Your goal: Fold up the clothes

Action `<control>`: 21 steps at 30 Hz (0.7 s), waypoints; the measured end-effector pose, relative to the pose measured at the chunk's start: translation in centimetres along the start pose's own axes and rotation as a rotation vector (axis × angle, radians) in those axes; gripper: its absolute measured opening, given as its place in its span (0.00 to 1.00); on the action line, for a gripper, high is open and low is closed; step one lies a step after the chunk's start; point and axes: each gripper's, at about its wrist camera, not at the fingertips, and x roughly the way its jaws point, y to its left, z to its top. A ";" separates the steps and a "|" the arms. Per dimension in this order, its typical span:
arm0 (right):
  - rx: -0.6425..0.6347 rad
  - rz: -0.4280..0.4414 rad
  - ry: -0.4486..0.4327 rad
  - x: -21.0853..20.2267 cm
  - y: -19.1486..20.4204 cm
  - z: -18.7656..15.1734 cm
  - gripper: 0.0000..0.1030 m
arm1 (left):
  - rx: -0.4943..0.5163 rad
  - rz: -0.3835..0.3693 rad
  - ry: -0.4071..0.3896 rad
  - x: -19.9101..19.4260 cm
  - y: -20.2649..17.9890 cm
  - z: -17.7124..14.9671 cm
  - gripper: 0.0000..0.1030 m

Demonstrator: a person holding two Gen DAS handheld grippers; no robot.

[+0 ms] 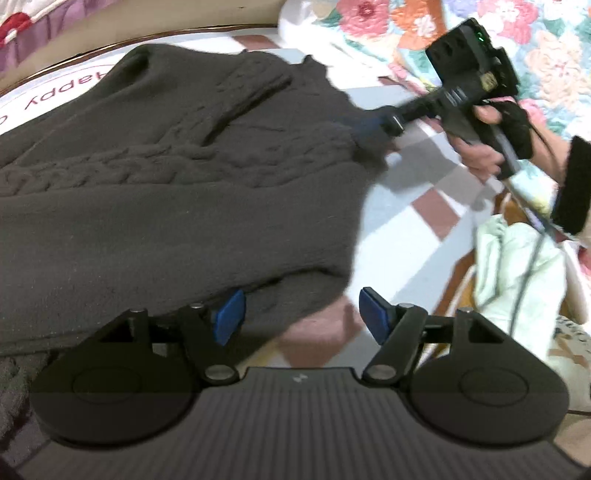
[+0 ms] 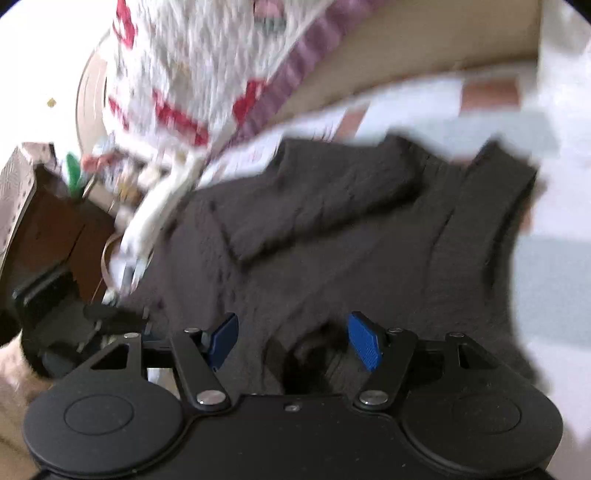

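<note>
A dark grey cable-knit sweater (image 1: 177,184) lies spread on a checked bedspread (image 1: 413,236). My left gripper (image 1: 301,317) is open, its blue pads either side of the sweater's near corner. My right gripper (image 1: 373,125), seen from the left wrist view, reaches to the sweater's right edge; its tips are blurred there. In the right wrist view the right gripper (image 2: 291,341) is open over the sweater (image 2: 332,240), with a sleeve (image 2: 325,199) folded across the body. The view is motion-blurred.
A floral quilt (image 1: 461,22) lies at the back right. A pale green cloth (image 1: 517,266) sits at the right edge. A white and red patterned blanket (image 2: 192,74) and a brown wooden piece (image 2: 62,229) are on the left in the right wrist view.
</note>
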 end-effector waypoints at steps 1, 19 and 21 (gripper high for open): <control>-0.012 0.020 0.044 0.7 0.2 -0.2 0.71 | -0.022 -0.017 0.000 0.5 0.3 0.0 0.66; -0.072 -0.029 -0.003 -0.4 3.3 -3.2 0.36 | -0.002 -0.139 -0.044 2.2 -2.2 0.1 0.32; -0.105 -0.153 -0.004 -0.5 4.2 -4.0 0.25 | -0.015 -0.125 -0.046 1.9 -2.2 0.3 0.32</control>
